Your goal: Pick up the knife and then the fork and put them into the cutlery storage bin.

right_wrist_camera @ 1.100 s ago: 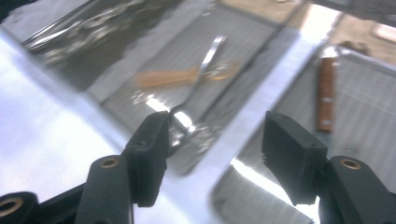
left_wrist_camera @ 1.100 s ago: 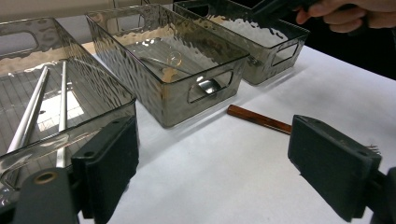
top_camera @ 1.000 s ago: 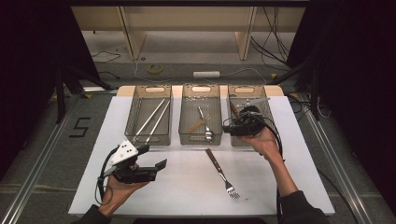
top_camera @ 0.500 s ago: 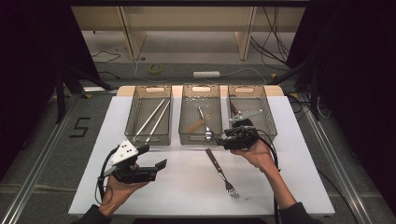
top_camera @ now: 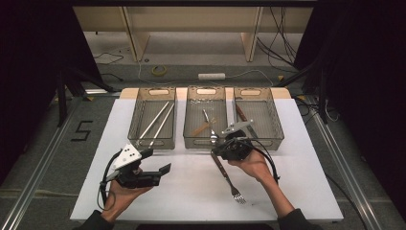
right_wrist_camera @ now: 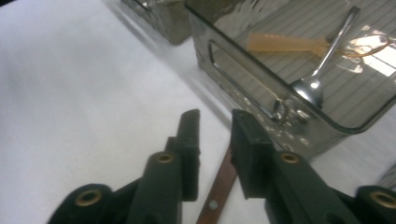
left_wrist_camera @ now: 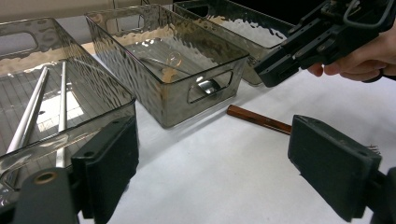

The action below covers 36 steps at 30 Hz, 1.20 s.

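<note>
Now the right gripper (top_camera: pixel 218 149) hangs over the brown handle of the fork (top_camera: pixel 226 175), jaws narrowed and lately closing, the handle under the gap, not pinched.

Close beneath those jaws, the right gripper view shows the handle running between the two pads. The fork lies on the white table (top_camera: pixel 297 191), tines toward the person, handle end just before the middle bin (top_camera: pixel 206 139). The right hand (top_camera: pixel 251 165) tips its gripper down and forward. The left gripper (top_camera: pixel 158 173) rests low in the left hand (top_camera: pixel 122 194), jaws wide and empty, well apart. Bare table lies all round the fork.
</note>
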Tool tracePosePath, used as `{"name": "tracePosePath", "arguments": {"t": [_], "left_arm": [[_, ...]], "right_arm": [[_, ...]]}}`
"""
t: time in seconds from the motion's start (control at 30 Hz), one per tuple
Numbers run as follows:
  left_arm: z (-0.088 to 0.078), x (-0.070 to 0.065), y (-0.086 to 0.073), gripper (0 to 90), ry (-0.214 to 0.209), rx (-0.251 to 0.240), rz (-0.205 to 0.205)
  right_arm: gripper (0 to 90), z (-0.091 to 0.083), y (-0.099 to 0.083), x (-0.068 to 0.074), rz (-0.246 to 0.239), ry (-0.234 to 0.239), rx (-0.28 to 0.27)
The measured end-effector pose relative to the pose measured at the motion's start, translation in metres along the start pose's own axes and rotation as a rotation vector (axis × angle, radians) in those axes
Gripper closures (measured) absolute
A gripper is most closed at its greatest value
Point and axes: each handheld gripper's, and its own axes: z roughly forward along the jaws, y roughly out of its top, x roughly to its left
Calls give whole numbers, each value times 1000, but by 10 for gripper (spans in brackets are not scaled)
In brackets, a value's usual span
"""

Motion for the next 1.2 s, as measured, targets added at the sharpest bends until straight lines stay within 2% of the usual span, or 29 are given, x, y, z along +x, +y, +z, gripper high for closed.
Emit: {"name": "tracePosePath", "arguments": {"t": [0.37, 0.5, 0.7, 0.8, 0.87, 0.9, 1.0, 1.03, 1.07, 1.2], "left_arm": [[0, 0, 0, 160, -1, 0, 1], [0, 0, 0, 160, -2, 1, 3], [0, 0, 0, 160, -2, 3, 5], [0, -1, 0, 160, -3, 4, 5], [0, -1, 0, 160, -2, 3, 5], [0, 0, 0, 160, -2, 3, 5], [0, -1, 0, 160, -2, 3, 6], [0, -1, 0, 160, -2, 4, 6], [0, -1, 0, 160, -2, 4, 6], [0, -1, 0, 160, -3, 3, 5]], "right_arm": [[899, 23, -7, 1, -23, -5, 74], [900, 30, -9, 2, -50, -6, 101], [900, 39, -9, 7, -60, 1, 125], [900, 43, -10, 7, -61, -4, 148], [900, 46, -11, 6, -81, -25, 160], [900, 47, -11, 7, -66, -21, 160], [900, 49, -12, 7, -81, -21, 171], [900, 50, -12, 7, -65, -25, 177], [900, 51, -13, 6, -82, -26, 183], [900, 53, -14, 5, -79, -36, 189]]}}
